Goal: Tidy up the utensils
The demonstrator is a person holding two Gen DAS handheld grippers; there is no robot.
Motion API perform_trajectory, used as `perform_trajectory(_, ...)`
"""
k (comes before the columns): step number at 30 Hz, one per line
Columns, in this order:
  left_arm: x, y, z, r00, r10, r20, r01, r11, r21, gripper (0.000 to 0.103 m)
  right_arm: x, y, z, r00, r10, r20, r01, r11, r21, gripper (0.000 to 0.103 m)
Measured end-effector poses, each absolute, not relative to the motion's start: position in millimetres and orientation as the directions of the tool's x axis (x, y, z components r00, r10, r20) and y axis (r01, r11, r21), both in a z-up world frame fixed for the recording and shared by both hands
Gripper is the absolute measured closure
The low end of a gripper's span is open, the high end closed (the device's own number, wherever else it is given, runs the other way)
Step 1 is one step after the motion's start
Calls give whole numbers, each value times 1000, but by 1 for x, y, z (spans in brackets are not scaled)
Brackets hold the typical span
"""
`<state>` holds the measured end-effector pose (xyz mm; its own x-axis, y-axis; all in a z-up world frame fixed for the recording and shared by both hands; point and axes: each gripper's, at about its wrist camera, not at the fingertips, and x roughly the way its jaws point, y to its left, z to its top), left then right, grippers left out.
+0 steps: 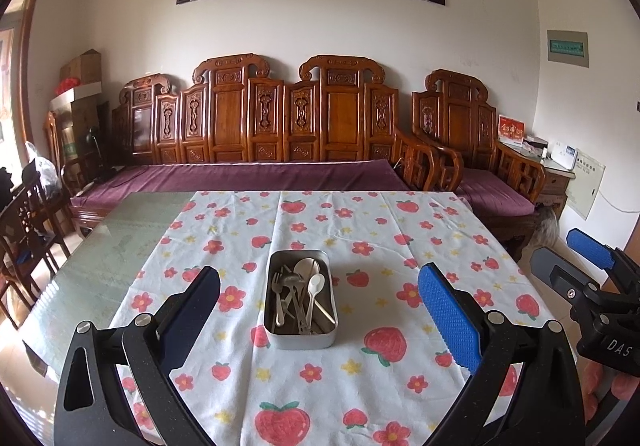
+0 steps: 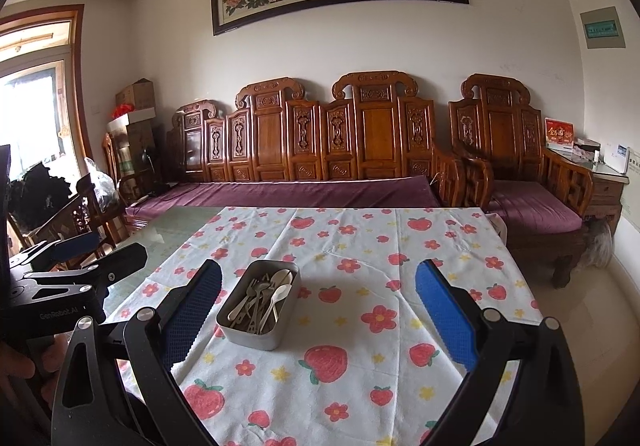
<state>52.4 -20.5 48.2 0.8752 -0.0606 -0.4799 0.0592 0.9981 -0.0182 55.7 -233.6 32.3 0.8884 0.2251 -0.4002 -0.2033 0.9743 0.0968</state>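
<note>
Utensils [image 1: 298,296] fill the tin [image 1: 301,338]; left gripper [image 1: 320,310] and right gripper [image 2: 318,310] fingers spread wide, empty.

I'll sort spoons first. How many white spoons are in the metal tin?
2. Larger white spoon at the metal tin's far end; smaller white spoon just right of it. Others may be hidden beneath the forks.

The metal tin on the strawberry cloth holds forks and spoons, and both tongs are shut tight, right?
Not quite. The metal tin does hold forks and spoons, but both tongs stand open: the left tongs in the left wrist view, the right tongs in the right wrist view.
</note>
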Motion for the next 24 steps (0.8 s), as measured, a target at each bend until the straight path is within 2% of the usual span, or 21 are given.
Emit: perform_trajectory(24, 52, -28, 47, 875, -68, -479, 67, 998, -19, 7, 56, -232, 30, 889, 224, -399, -201, 975, 99, 5)
